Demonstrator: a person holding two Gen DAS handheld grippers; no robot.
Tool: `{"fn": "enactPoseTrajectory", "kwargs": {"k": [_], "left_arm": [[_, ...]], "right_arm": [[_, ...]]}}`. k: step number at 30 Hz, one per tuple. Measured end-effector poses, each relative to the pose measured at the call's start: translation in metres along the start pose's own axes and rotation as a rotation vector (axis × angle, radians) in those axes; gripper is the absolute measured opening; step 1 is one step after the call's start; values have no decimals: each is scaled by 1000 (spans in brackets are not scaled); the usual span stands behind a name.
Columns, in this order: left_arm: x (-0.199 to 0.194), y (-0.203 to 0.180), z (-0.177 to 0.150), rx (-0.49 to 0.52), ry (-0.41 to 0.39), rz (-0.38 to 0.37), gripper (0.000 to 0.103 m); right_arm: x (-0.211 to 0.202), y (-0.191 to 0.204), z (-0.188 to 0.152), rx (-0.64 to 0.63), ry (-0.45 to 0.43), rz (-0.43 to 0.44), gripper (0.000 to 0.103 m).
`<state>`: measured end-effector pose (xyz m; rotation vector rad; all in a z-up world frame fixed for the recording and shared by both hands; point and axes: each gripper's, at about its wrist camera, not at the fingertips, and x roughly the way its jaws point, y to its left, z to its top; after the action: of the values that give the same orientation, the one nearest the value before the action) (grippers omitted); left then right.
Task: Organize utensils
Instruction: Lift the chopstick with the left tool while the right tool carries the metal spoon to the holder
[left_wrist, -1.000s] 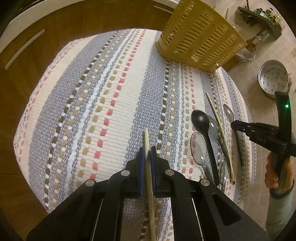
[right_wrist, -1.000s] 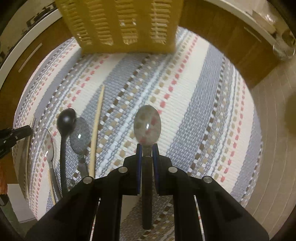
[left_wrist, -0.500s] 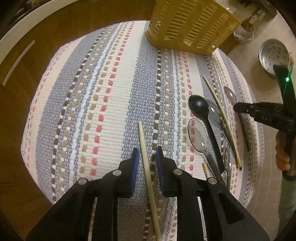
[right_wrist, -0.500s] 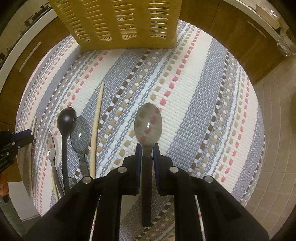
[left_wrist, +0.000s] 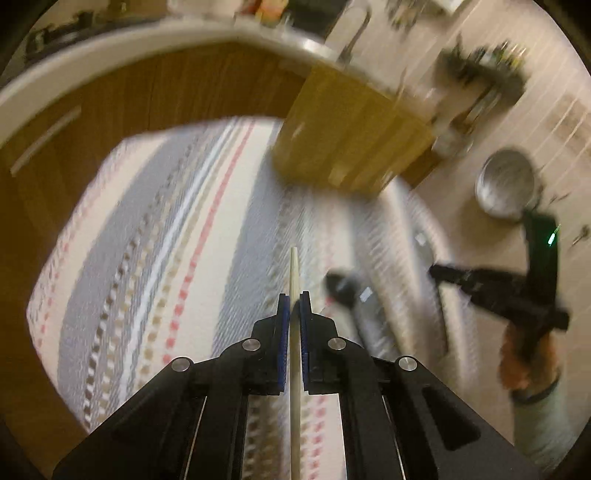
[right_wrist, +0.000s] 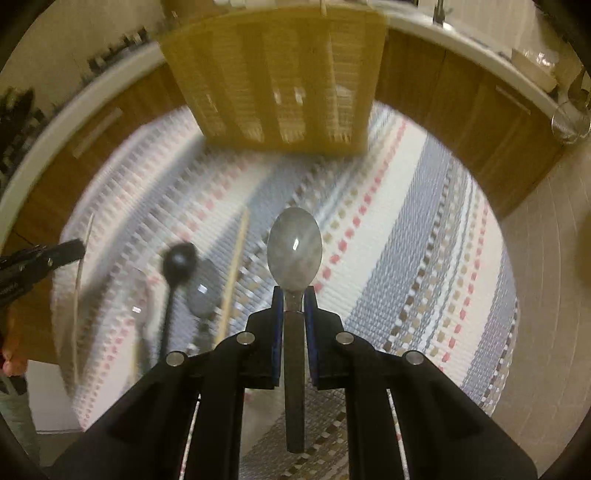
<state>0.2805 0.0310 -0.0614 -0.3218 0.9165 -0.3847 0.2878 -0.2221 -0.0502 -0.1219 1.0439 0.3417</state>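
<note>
The chopstick (left_wrist: 294, 280) sits pinched between the blue pads of the left gripper (left_wrist: 294, 301), its tip pointing to twelve o'clock above the striped mat (left_wrist: 155, 229); the log-free reading from the frame is a narrow clamp on the stick. The metal spoon (right_wrist: 294, 251) is clamped by its handle in the right gripper (right_wrist: 294, 295), bowl forward at twelve o'clock; both utensils look lifted clear of the mat. The yellow slotted basket (right_wrist: 273, 74) stands at twelve o'clock in the right view and at one o'clock in the left view, at the mat's far edge. The remaining utensils, a black spoon (right_wrist: 179, 260), another chopstick (right_wrist: 232, 277) and more spoons, lie at nine to ten o'clock of the right gripper. The step in hand seems to be carrying both pieces to the basket; to do it well, keep each grip firm, raise the tips above the basket rim before moving in, tilt each utensil upright, and lower it into a compartment before releasing; the thin chopstick may swivel in the pads, so move it smoothly.
</note>
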Motion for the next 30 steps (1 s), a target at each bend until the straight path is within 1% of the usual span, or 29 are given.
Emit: {"fn": "enactPoseTrajectory", "kwargs": {"k": [2,3,5,6,8,9,12,14,18,19,20,22,24,26,30], "left_arm": [[-12,-6,5,4,-71,-21,3],[-20,-11,9,15,-122,-36,3],[-31,-24,14,42,-202,-41,3],[-39,-31,18,64,-253,-55,4],[-51,-41,23,88,-325,-102,4],[-59,-48,26,102,-373,-107,4],[-83,-64,34,141,-479,-113,4],[-92,-74,41,160,-537,-118,4],[-116,-96,60,192,-663,-134,3],[-117,-100,65,203,-685,-136,4],[-119,-104,69,215,-705,-131,3],[-119,-115,81,243,-745,-111,4],[-113,-120,92,263,-764,-101,4],[-105,-125,103,280,-785,-86,4],[-89,-125,122,294,-815,-65,3]], "right_arm": [[-19,-5,1,-4,-63,25,9],[-30,-6,1,-5,-101,35,9],[-43,-4,2,-9,-166,46,9],[-53,-3,2,-12,-212,71,9],[-69,-3,6,-16,-279,97,9],[-75,-3,9,-18,-313,97,9],[-100,-3,16,-19,-427,109,9],[-110,-2,23,-15,-492,95,9],[-124,-11,42,7,-596,91,9],[-127,-13,48,14,-633,70,9],[-128,-15,53,18,-651,67,9],[-127,-25,68,44,-682,83,9],[-123,-33,79,63,-707,94,9],[-117,-39,91,76,-727,88,9],[-102,-50,113,95,-762,89,9]]}}
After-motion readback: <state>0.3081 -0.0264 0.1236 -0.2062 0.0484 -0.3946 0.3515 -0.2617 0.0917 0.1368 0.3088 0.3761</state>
